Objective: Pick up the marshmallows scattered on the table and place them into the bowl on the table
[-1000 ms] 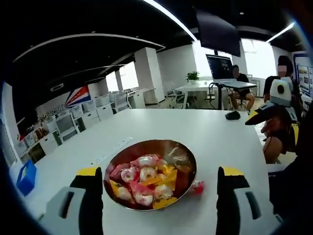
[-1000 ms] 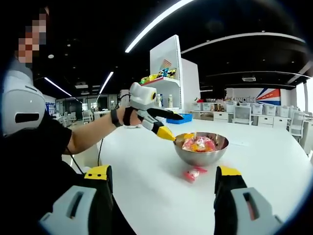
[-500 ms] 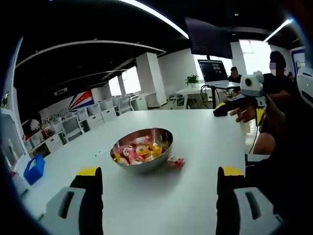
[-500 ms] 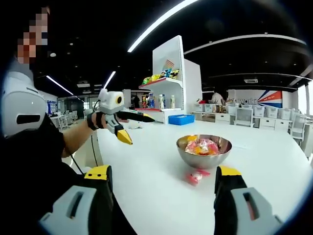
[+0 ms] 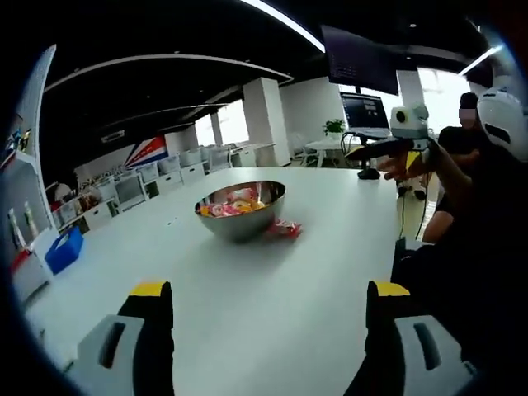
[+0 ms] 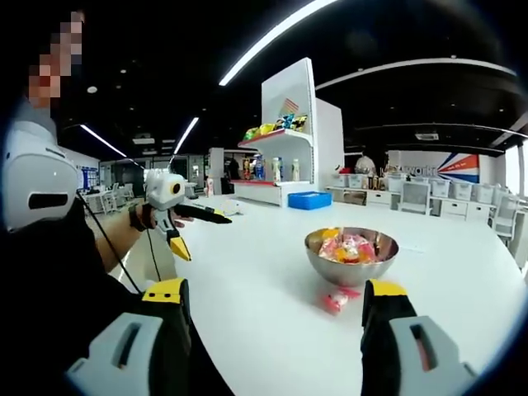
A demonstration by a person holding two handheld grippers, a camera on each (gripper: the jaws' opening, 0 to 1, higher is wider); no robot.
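Resting beside the bowl [image 6: 351,257] – one wrapped marshmallow [image 6: 337,300], no readable writing – both grippers empty, jaws apart.

Left gripper view: low over the desk [image 5: 272,313], facing the bowl [image 5: 240,210] from some way off. Right gripper view: facing the same bowl [image 6: 351,256] from another side, nearer. Shared: bowl and desk.

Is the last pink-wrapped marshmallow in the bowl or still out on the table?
Out: the marshmallow lies on the table beside the bowl.
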